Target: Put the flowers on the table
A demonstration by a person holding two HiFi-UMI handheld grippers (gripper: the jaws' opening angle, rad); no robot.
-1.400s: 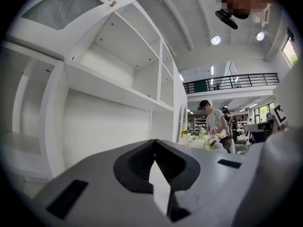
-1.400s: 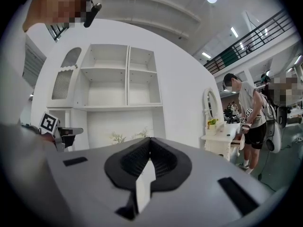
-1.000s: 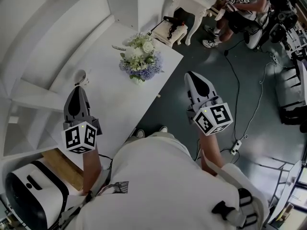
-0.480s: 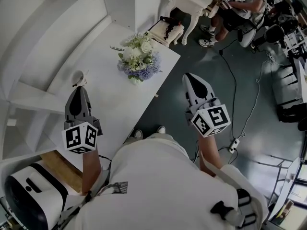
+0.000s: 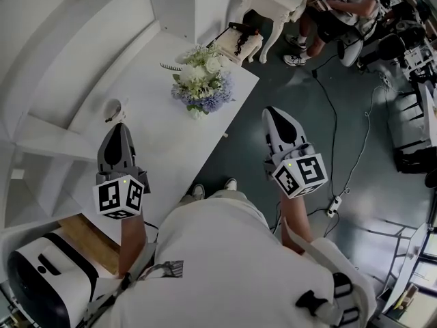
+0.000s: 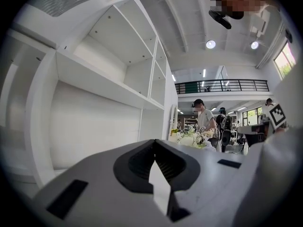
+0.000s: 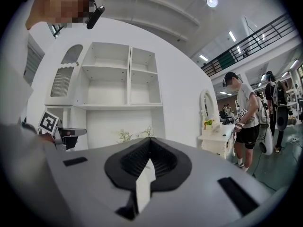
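Flowers point(image 5: 201, 84) rest on the table point(image 5: 164, 145) — well beyond left gripper point(image 5: 117, 127) and right gripper point(image 5: 274, 111), fingers closed, empty.

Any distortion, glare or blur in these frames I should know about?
Head view: sharp, evenly lit, wide-angle bend at the edges; the bouquet casts barely any shadow on the white table. Left gripper view: fisheye circle, black corners, ceiling lamps blown out. Right gripper view: same fisheye, a ceiling lamp flares.
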